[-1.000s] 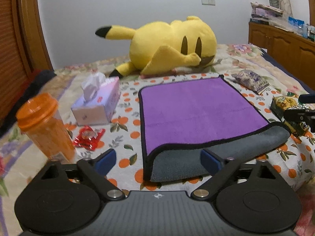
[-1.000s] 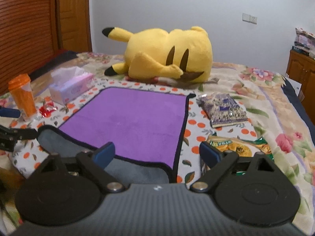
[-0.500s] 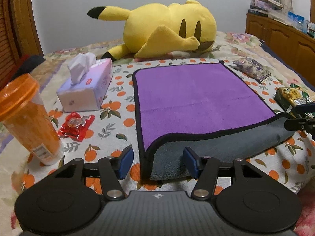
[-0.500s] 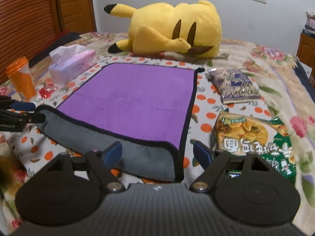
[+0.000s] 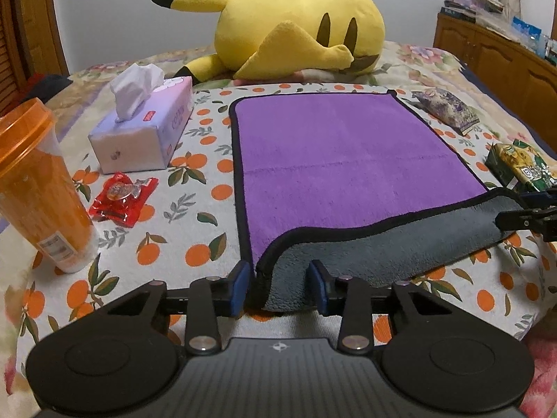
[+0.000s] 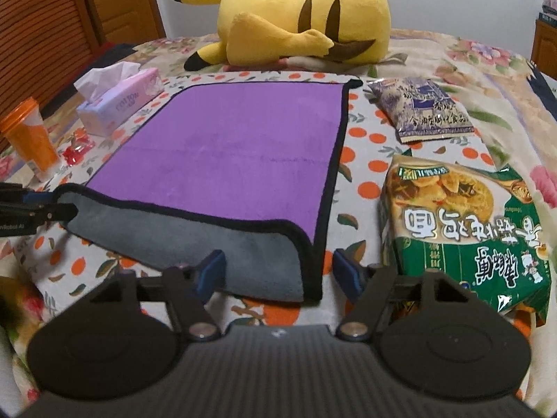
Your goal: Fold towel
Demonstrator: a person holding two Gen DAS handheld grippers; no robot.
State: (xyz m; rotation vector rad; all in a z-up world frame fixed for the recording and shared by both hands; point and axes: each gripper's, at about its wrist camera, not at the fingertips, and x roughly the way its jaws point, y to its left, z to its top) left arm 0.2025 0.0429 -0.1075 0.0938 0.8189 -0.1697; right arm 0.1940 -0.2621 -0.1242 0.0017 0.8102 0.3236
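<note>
Purple plush towel with grey underside flat on orange-print bedspread, near edge turned back. Left gripper part-open astride near-left towel corner; right gripper wider, astride near-right corner.

Plush matt towel; glossy foil-like snack bag; seemingly translucent plastic orange cup.

We see a bed with a floral cover, an orange-patterned cloth laid over its near edge. Behind it rises a plain pale wall (a switch plate high up). Slatted wooden doors stand at the left; a cluttered wooden cabinet lines the right.
</note>
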